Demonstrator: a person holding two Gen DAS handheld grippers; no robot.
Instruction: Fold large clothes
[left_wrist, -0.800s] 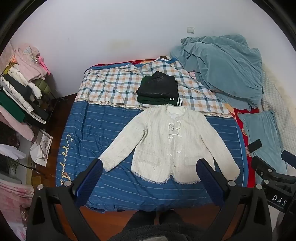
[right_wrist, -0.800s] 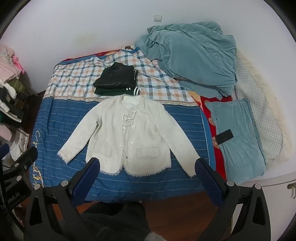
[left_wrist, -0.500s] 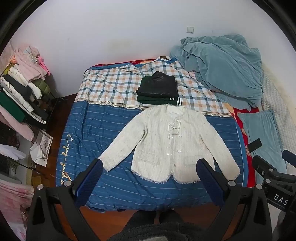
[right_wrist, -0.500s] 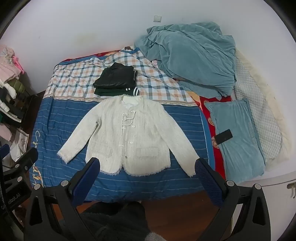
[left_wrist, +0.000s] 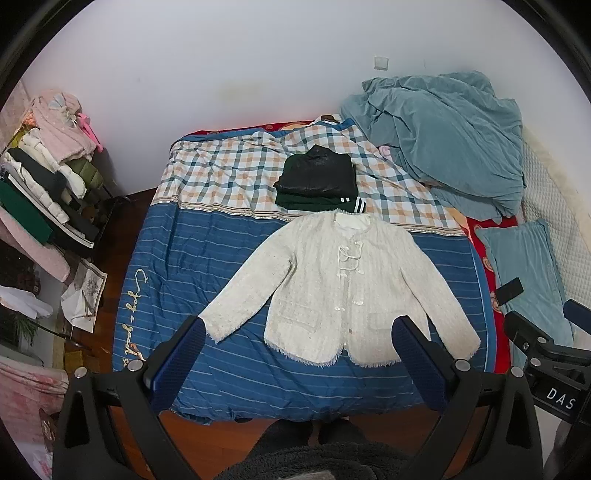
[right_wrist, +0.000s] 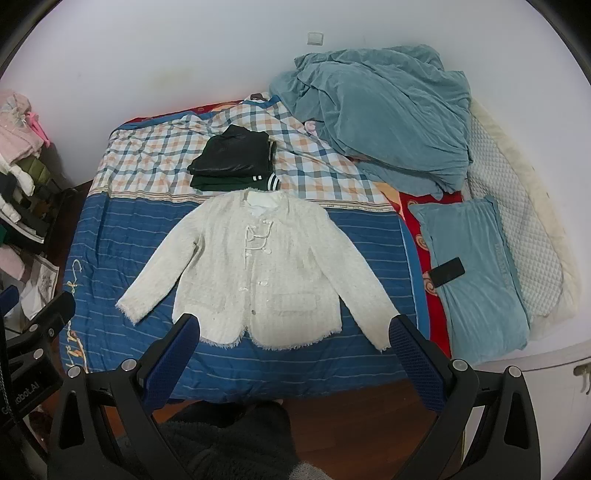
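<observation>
A white tweed jacket (left_wrist: 343, 284) lies flat and face up on the blue striped bed cover (left_wrist: 207, 266), sleeves spread out to both sides; it also shows in the right wrist view (right_wrist: 258, 266). My left gripper (left_wrist: 299, 365) is open and empty, held above the near bed edge in front of the jacket's hem. My right gripper (right_wrist: 293, 362) is open and empty, also above the near edge. Each gripper's body shows at the side of the other's view.
A folded stack of dark clothes (left_wrist: 317, 181) lies beyond the jacket's collar. A teal blanket heap (left_wrist: 443, 136) and teal pillow (right_wrist: 476, 269) with a black phone (right_wrist: 447, 271) lie to the right. A rack of clothes (left_wrist: 40, 177) stands on the left. Wooden floor lies below.
</observation>
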